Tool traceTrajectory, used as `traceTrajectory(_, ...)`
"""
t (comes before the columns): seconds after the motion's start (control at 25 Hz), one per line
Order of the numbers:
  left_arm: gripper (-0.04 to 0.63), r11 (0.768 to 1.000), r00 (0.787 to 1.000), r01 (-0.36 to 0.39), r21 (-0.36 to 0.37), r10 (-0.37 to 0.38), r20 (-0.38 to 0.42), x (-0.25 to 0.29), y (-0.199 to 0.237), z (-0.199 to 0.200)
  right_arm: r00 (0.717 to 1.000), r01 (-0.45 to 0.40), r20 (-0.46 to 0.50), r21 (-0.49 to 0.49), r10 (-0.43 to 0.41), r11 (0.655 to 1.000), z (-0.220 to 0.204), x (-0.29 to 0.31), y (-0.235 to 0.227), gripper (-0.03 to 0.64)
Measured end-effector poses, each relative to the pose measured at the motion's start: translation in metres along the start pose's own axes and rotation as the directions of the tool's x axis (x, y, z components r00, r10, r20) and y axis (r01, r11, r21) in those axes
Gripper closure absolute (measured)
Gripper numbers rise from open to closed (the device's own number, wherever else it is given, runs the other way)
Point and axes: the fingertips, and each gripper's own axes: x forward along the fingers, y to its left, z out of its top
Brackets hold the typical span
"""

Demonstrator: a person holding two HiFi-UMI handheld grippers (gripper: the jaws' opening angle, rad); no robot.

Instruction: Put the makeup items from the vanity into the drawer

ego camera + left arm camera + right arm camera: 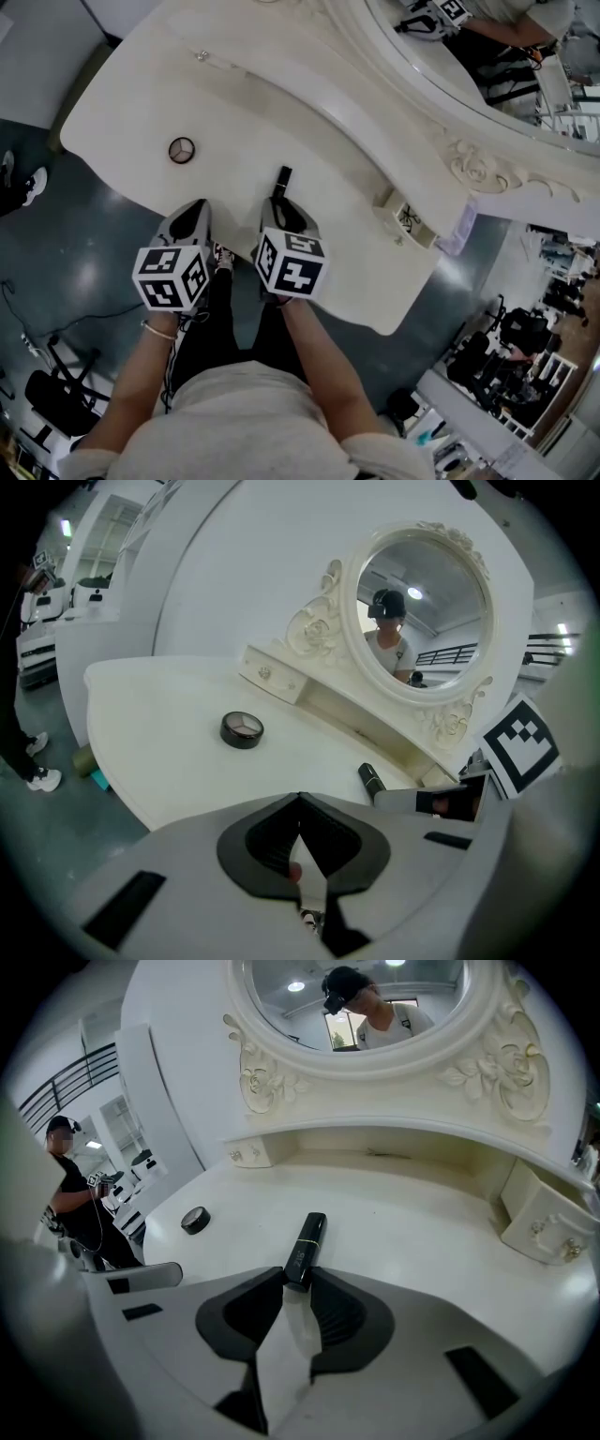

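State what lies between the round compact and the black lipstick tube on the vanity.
Nothing: bare vanity top separates compact and lipstick tube, clear in the head view.

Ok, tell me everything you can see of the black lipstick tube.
The lipstick tube is slim, glossy black and plastic-looking, with a thin gold band and pale print. It lies pointing toward the mirror on the white vanity top. The right gripper grips its near end, a jaw tip on each side.

Seen from the head view, the black tube [282, 180] loses its near end beneath the right gripper [281, 202]; the mirror [469, 70] runs off the top edge.
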Motion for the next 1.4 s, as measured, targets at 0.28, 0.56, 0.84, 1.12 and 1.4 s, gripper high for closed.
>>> traceTrajectory(0.28, 0.594, 0.999, 1.000, 0.028, 0.035, -0.027, -0.015, 0.007, -0.020, -0.001, 0.998, -0.012, 0.054, -0.016, 0.013, 1.000, 0.009, -0.013, -0.005, 0.515)
traceTrajectory(0.56, 0.594, 0.996, 0.998, 0.060, 0.069, -0.057, -0.032, 0.014, -0.043, -0.004, 0.996, -0.003, 0.088, 0.006, 0.003, 1.000, 0.014, -0.026, -0.021, 0.515)
traceTrajectory(0.84, 0.594, 0.990, 0.995, 0.097, 0.105, -0.093, -0.044, 0.019, -0.073, -0.005, 0.994, 0.014, 0.109, 0.030, -0.017, 0.999, 0.015, -0.044, -0.043, 0.515)
traceTrajectory(1.12, 0.594, 0.980, 0.991, 0.133, 0.147, -0.127, -0.051, 0.022, -0.102, -0.007, 0.990, 0.028, 0.135, 0.057, -0.036, 0.998, 0.016, -0.062, -0.064, 0.516)
traceTrajectory(1.4, 0.594, 0.969, 0.986, 0.165, 0.183, -0.156, -0.064, 0.023, -0.125, -0.010, 0.984, 0.041, 0.172, 0.079, -0.054, 0.996, 0.020, -0.083, -0.079, 0.517)
